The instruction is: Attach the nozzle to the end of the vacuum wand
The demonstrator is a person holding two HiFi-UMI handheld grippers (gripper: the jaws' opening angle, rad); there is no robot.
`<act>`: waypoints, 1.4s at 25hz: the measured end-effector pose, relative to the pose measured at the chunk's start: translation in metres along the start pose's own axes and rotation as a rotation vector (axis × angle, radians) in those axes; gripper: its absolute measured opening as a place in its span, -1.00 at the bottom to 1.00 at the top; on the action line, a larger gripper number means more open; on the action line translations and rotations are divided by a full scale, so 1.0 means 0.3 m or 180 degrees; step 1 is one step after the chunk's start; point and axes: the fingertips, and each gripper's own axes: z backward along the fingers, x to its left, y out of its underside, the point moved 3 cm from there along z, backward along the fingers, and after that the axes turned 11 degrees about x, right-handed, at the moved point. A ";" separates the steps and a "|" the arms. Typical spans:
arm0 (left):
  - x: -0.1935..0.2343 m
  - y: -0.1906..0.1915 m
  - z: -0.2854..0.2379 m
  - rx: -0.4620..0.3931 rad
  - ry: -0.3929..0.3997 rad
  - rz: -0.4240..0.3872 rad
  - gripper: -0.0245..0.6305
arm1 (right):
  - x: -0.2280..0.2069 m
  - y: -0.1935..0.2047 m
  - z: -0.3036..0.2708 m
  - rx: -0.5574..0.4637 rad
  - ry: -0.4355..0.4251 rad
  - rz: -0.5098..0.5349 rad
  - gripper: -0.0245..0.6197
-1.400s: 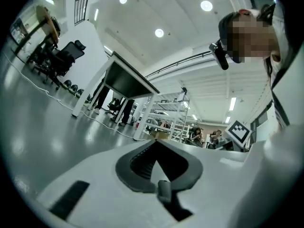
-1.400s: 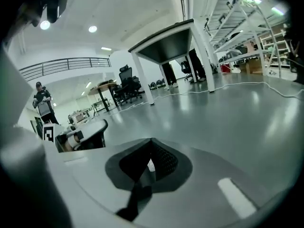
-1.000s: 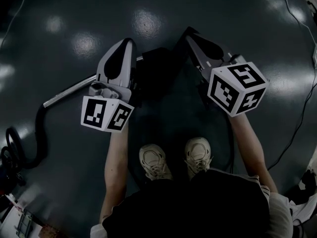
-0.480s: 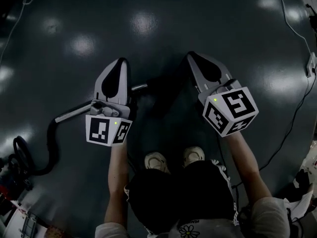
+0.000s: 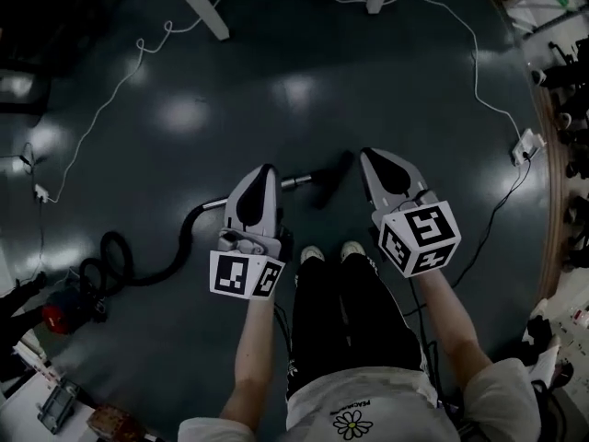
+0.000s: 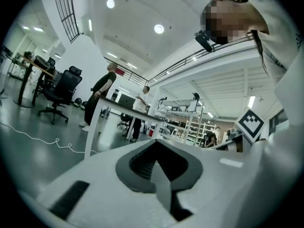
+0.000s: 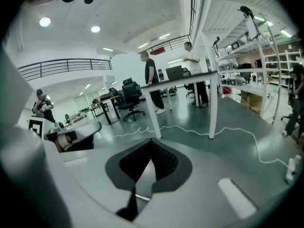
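On the dark floor far below lies the vacuum wand [image 5: 296, 181], a silver tube. A black nozzle [image 5: 333, 175] sits at its right end; I cannot tell whether the two are joined. A black hose [image 5: 152, 267] runs from the wand's left end to the red vacuum body [image 5: 60, 317]. My left gripper [image 5: 266, 168] is shut and empty, held high over the wand. Its jaw tips meet in the left gripper view [image 6: 156, 142]. My right gripper [image 5: 368, 153] is shut too, with nothing in it, just right of the nozzle in the picture. The right gripper view [image 7: 151, 140] shows its pads together.
A white cable [image 5: 138, 53] loops across the floor to a power strip [image 5: 527, 141]. White table legs [image 5: 198, 7] stand at the far side. People stand by a table [image 7: 152, 80], near an office chair [image 6: 59, 91]. My shoes [image 5: 313, 254] are just behind the wand.
Both grippers and the head camera have risen a long way as the person stood up. The wand and nozzle stayed on the floor and now look small and far off.
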 end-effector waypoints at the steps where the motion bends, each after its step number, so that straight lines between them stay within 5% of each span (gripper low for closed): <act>1: -0.071 -0.159 0.051 -0.0051 0.0015 0.0028 -0.92 | 0.060 -0.133 0.117 -0.0063 0.0023 0.0071 -0.90; 5: -0.406 -0.705 0.259 -0.0168 0.0126 -0.0208 -0.92 | 0.275 -0.533 0.566 -0.0326 0.0094 0.0286 -0.90; 8: -0.569 -0.911 0.345 -0.0332 0.0190 -0.0429 -0.92 | 0.367 -0.665 0.784 -0.0644 0.0118 0.0335 -0.90; 20: -0.706 -0.936 0.566 -0.0544 0.0088 -0.0576 -0.92 | 0.483 -0.623 1.065 -0.0903 0.0281 0.0487 -0.90; 35: -0.737 -0.989 0.629 -0.0690 -0.0018 -0.0753 -0.92 | 0.537 -0.667 1.144 -0.1149 0.0247 0.0717 -0.90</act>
